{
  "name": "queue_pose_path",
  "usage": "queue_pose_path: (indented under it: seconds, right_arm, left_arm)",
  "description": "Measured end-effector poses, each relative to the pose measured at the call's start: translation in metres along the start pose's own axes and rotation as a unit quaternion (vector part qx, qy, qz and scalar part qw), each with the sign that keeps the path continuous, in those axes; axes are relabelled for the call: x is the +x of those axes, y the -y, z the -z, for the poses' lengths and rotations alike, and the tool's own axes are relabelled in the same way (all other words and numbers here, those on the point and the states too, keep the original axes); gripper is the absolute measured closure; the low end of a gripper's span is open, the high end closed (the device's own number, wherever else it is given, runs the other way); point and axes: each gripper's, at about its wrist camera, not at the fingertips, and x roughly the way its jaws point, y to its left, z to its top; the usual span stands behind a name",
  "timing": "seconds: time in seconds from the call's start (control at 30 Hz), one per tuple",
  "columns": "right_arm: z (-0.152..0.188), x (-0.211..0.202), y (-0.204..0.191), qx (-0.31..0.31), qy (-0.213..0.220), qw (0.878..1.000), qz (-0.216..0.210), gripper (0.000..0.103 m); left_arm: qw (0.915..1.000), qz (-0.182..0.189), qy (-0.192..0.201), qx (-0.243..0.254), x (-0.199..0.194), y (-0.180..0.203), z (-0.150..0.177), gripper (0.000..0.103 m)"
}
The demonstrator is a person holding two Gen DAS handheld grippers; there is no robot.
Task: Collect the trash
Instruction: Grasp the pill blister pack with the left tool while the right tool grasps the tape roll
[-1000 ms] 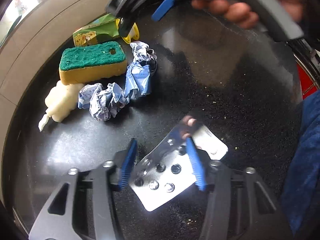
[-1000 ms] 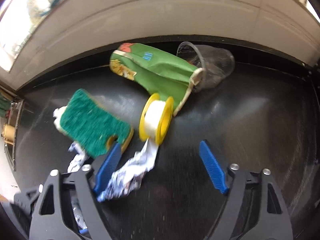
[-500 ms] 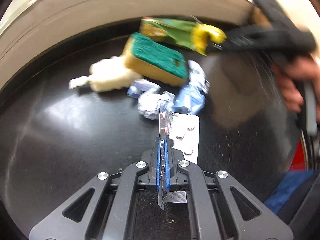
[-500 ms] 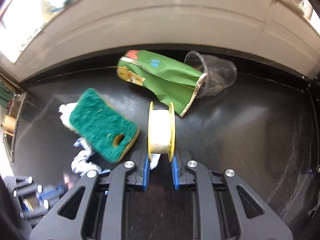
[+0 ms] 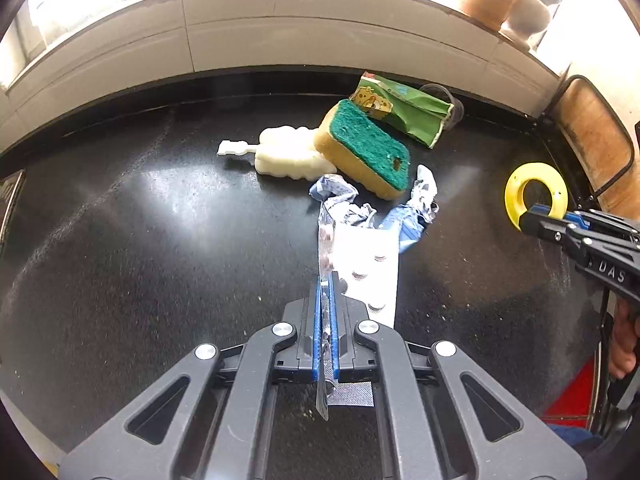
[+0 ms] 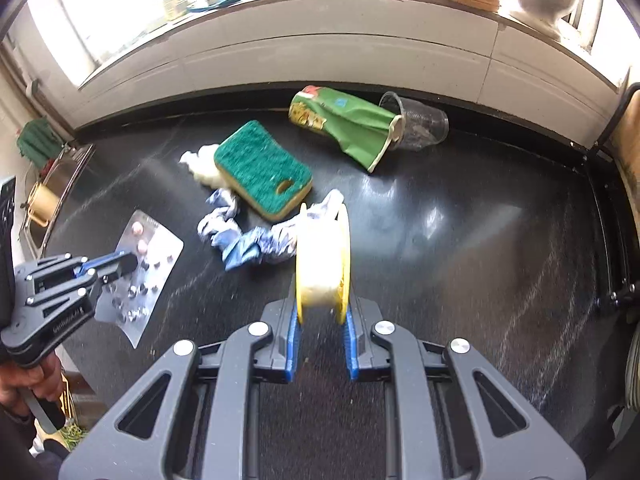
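Both grippers hold trash above the black worktop (image 5: 120, 240): left gripper (image 5: 326, 320) fingers pinch a blister pack (image 5: 368, 264), right gripper (image 6: 320, 332) fingers clamp a yellow tape spool (image 6: 323, 256). Crumpled wrappers (image 5: 348, 204) and a sponge (image 5: 366, 148) lie beyond, at the far side.

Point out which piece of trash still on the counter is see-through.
The plastic cup, lying on its side at the back against the green packet. The sponge and crumpled wrappers are opaque.

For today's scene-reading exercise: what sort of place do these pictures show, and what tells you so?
Probably a home kitchen counter under a window. A scrub sponge lies on the dark stone counter, a tiled ledge runs behind it, and what looks like a sink edge shows at far left.
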Motion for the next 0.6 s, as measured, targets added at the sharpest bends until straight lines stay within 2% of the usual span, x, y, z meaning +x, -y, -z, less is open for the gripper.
queue_pose_path:
  seconds: [0.2, 0.37, 0.5, 0.6]
  right_arm:
    - [0.009, -0.008, -0.008, -0.010, 0.003, 1.000, -0.007, 0.084]
    - [0.006, -0.014, -0.027, -0.032, 0.011, 0.999, -0.018, 0.084]
    - [-0.001, -0.017, -0.058, -0.065, 0.015, 0.997, -0.039, 0.084]
    - [-0.006, -0.014, -0.095, -0.104, 0.013, 0.992, -0.063, 0.084]
  left_arm:
    - [0.9999, -0.009, 0.012, -0.007, -0.024, -0.003, 0.012, 0.100]
    - [0.9988, -0.023, 0.031, -0.031, -0.042, -0.017, 0.017, 0.100]
    - [0.9959, -0.040, 0.048, -0.065, -0.063, -0.041, 0.029, 0.100]
    - [0.9908, -0.066, 0.062, -0.101, -0.084, -0.069, 0.049, 0.100]
